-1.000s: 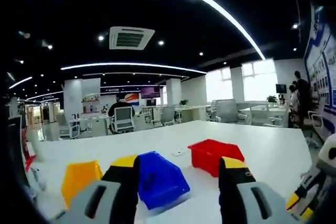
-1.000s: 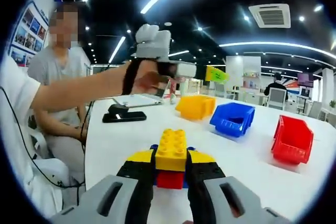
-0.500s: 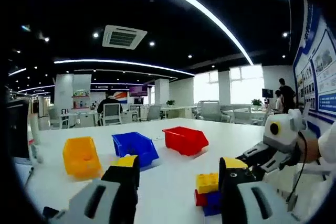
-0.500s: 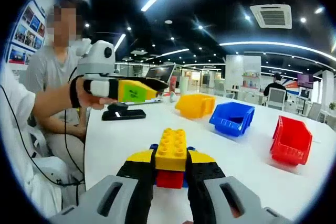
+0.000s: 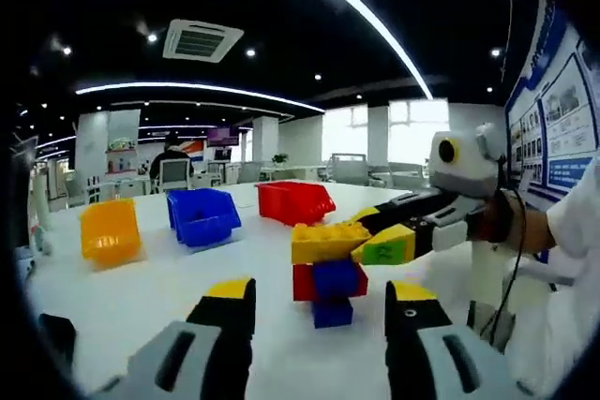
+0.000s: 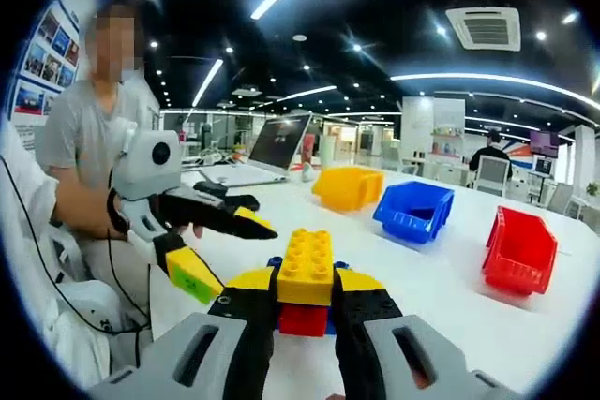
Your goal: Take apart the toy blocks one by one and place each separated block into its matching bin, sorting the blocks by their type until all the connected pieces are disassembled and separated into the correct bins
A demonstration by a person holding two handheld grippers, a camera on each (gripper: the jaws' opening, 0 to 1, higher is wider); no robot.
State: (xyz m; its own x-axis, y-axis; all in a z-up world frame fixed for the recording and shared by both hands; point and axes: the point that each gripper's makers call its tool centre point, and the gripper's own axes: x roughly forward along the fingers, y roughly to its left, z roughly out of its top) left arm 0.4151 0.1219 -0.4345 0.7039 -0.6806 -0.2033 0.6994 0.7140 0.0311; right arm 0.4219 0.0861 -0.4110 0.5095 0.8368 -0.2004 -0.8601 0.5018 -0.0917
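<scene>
I've got the toy block stack (image 6: 305,288) clamped in my right hand-held gripper (image 6: 305,311), jaws closed on its lower part, held up above the white surface (image 6: 441,288). Stack reads as a yellow block (image 5: 328,241) on top, a red block (image 5: 303,281) and blue pieces (image 5: 334,288) under it, all joined, nothing separated yet. My left hand-held gripper (image 5: 319,302) is spread wide and carrying nothing, pointed at the stack from close by; in the right gripper view it comes in from the left (image 6: 220,245) with jaws apart, near the yellow block but not touching. So the step in hand looks like the first pull-off: left closing in to take one block while right holds the rest steady. The three bins sit further back on the surface, well apart from the stack: yellow bin (image 6: 349,189), blue bin (image 6: 415,213), red bin (image 6: 521,250), and I can't see any blocks in them. Next move, I judge: line the left jaws around the yellow block, close, then pry it off without twisting the stack out of the right grip, then carry it to the yellow bin. A laptop (image 6: 272,152) and a seated person (image 6: 89,152) are off to the side, not in play.
</scene>
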